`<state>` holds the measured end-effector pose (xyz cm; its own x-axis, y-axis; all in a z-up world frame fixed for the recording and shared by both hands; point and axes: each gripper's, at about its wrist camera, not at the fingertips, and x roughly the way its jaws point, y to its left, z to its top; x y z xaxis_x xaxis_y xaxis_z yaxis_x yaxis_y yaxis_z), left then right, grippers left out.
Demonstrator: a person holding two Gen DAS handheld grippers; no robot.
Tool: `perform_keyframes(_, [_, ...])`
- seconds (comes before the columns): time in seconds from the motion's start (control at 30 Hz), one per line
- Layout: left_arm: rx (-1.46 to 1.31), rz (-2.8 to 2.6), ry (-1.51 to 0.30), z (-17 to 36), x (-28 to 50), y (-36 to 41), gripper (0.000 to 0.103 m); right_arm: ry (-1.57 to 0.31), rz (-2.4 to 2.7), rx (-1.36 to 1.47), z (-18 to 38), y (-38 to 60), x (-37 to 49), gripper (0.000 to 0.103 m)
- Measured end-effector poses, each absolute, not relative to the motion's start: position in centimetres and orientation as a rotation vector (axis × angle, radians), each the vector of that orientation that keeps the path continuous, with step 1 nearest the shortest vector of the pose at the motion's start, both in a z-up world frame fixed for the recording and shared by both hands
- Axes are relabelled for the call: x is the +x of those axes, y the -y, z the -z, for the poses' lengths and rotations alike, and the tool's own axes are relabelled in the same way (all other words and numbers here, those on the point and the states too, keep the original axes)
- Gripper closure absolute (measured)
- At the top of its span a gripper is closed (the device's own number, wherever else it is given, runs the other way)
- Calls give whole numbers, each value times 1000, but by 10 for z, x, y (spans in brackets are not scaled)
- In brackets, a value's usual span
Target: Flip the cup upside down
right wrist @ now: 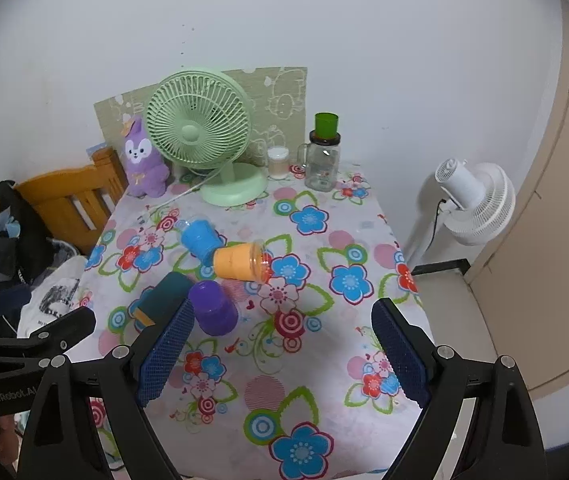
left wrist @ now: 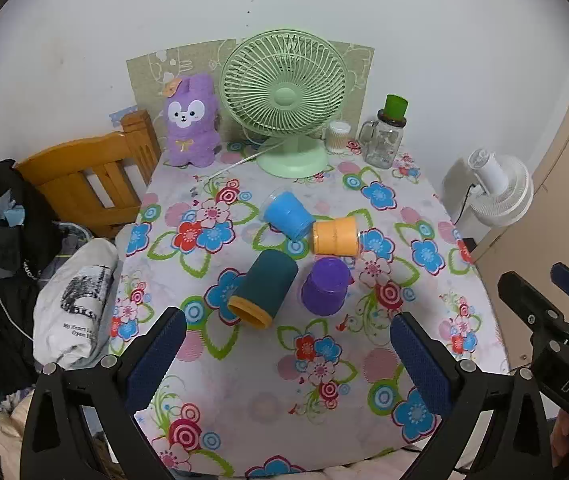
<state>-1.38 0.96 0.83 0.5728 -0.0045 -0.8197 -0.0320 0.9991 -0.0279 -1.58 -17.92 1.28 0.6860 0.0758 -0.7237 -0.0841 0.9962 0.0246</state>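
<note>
Several cups sit mid-table on the floral cloth. A dark teal cup (left wrist: 265, 292) with an orange rim lies on its side, mouth toward me. A purple cup (left wrist: 326, 286) stands upside down beside it. An orange cup (left wrist: 335, 236) and a blue cup (left wrist: 287, 216) lie on their sides behind. My left gripper (left wrist: 288, 356) is open and empty, short of the teal cup. My right gripper (right wrist: 282, 354) is open and empty; its left finger overlaps the teal cup (right wrist: 166, 294) and purple cup (right wrist: 213, 308) in view. The orange cup (right wrist: 240, 261) and blue cup (right wrist: 201, 240) lie beyond.
At the table's back stand a green desk fan (left wrist: 284, 100), a purple plush toy (left wrist: 192, 124), a cotton-swab jar (left wrist: 337, 136) and a glass mug jar (left wrist: 384, 142) topped by a green cup. A wooden chair (left wrist: 84, 184) with clothes is left. A white fan (left wrist: 500, 192) stands right.
</note>
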Motion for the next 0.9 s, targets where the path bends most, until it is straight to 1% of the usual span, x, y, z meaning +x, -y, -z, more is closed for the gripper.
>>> perform_keyframes(0.9, [-41, -24, -931, -14, -17, -5, 0, -821, -92, -15, -12, 177, -16, 11])
